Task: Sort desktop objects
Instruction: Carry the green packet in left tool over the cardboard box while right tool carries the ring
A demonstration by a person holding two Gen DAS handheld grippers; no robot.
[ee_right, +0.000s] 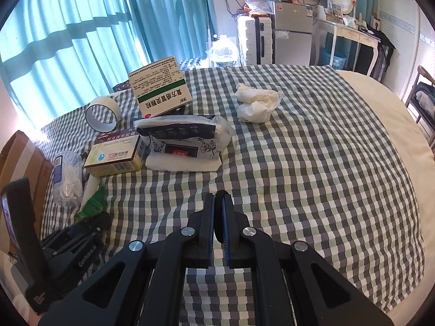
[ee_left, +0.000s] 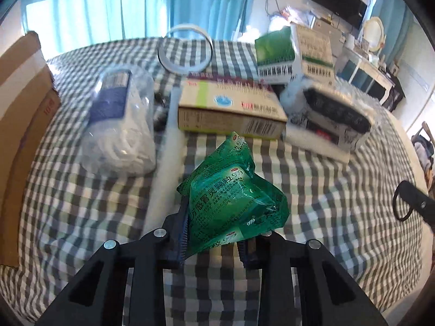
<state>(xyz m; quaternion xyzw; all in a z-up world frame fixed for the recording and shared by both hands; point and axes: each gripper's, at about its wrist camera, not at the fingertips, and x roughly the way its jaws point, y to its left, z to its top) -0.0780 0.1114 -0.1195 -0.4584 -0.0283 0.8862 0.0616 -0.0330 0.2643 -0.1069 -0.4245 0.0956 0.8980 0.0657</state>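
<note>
My left tongs pinch a green foil sachet, crumpled, glossy, w/ white print and a "999" mark; it sits between the pads just above the checked cloth, near edge of the clutter. My right tongs are pressed together, nothing between them, over bare cloth.

Just beyond the sachet: a white stick-like strip lying lengthwise, then a beige medicine box flat on its side. Left of that, a clear bag of white bits w/ a blue label. Right of the beige box, a tissue pack, dark floral wrap. Further back a green-and-white box stands tilted, and a white tape ring stands on edge. A cardboard carton at far left.

Left view only: sachet print up close. Right view only: crumpled white tissue wad well apart from the rest, and my left tongs from the side, sachet showing as a green scrap.

Count: 1 sachet, 2 boxes, 1 tissue pack, 1 bag, 1 ring, 1 strip, 1 wad, 1 carton.
</note>
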